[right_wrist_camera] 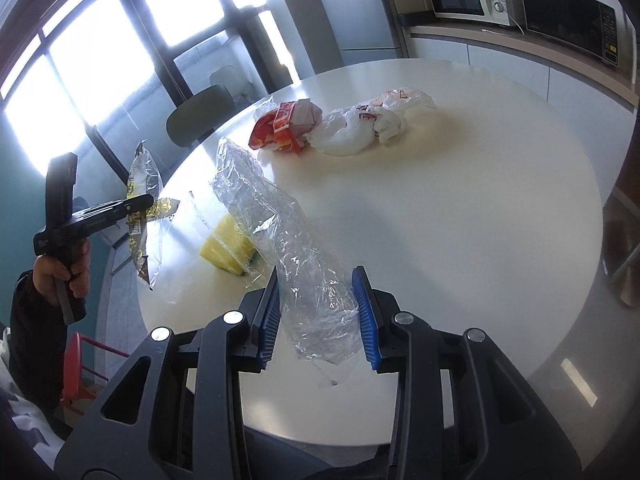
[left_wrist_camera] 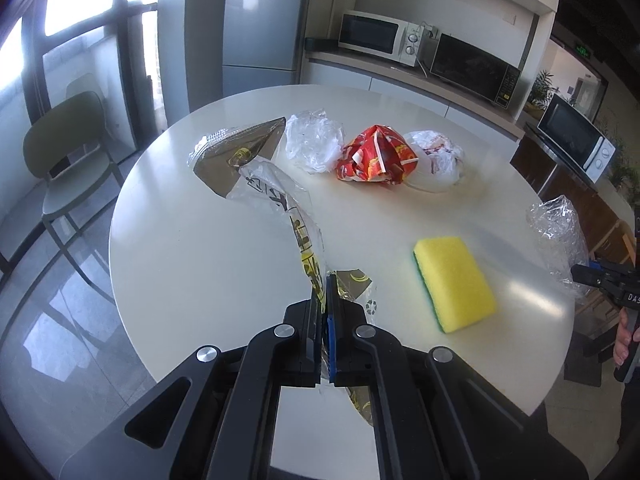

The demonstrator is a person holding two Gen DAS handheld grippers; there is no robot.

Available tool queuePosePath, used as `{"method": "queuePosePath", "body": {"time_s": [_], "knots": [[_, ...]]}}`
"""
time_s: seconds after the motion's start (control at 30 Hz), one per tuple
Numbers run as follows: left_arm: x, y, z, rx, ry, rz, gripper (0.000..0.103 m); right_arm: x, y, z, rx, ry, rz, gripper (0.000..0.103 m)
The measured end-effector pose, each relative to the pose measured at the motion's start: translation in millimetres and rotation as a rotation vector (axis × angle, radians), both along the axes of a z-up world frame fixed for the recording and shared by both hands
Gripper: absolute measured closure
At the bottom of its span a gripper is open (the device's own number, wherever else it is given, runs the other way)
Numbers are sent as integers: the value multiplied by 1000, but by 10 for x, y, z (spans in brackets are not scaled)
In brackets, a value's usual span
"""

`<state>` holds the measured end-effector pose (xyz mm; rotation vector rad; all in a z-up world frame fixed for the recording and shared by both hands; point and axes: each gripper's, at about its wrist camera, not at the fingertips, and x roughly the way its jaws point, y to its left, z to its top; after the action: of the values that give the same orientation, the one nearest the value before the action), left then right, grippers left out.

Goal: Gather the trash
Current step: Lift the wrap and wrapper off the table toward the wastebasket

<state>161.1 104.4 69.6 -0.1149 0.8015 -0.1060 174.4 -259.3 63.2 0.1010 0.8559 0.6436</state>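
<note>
My left gripper [left_wrist_camera: 324,292] is shut on a long foil and clear snack wrapper [left_wrist_camera: 276,192] and holds it up over the round white table [left_wrist_camera: 200,264]. It also shows in the right wrist view [right_wrist_camera: 140,204] at the left, wrapper [right_wrist_camera: 142,176] hanging from it. My right gripper [right_wrist_camera: 316,308] has its jaws apart around a crumpled clear plastic bag [right_wrist_camera: 280,240] that touches both pads. That bag shows at the right edge of the left wrist view [left_wrist_camera: 560,236]. On the table lie a clear bag [left_wrist_camera: 316,142], a red wrapper [left_wrist_camera: 376,156] and a white plastic bag [left_wrist_camera: 438,158].
A yellow sponge [left_wrist_camera: 454,282] lies on the table near the front right. A green chair [left_wrist_camera: 64,152] stands left of the table. Microwaves [left_wrist_camera: 378,36] sit on the counter behind. A red stool [right_wrist_camera: 86,368] stands by the table's left edge.
</note>
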Motion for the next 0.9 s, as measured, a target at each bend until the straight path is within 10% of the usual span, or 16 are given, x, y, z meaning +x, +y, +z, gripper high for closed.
{"method": "queuePosePath", "body": {"time_s": [0.5,0.9], "knots": [[-1028,-176,-41,-73,-31,-61,102,-920,-55,-140,46,48,52,71],[-1464,-147,-722,-179,65,-10,102,-1336,222,-757,11,144,168,70]]}}
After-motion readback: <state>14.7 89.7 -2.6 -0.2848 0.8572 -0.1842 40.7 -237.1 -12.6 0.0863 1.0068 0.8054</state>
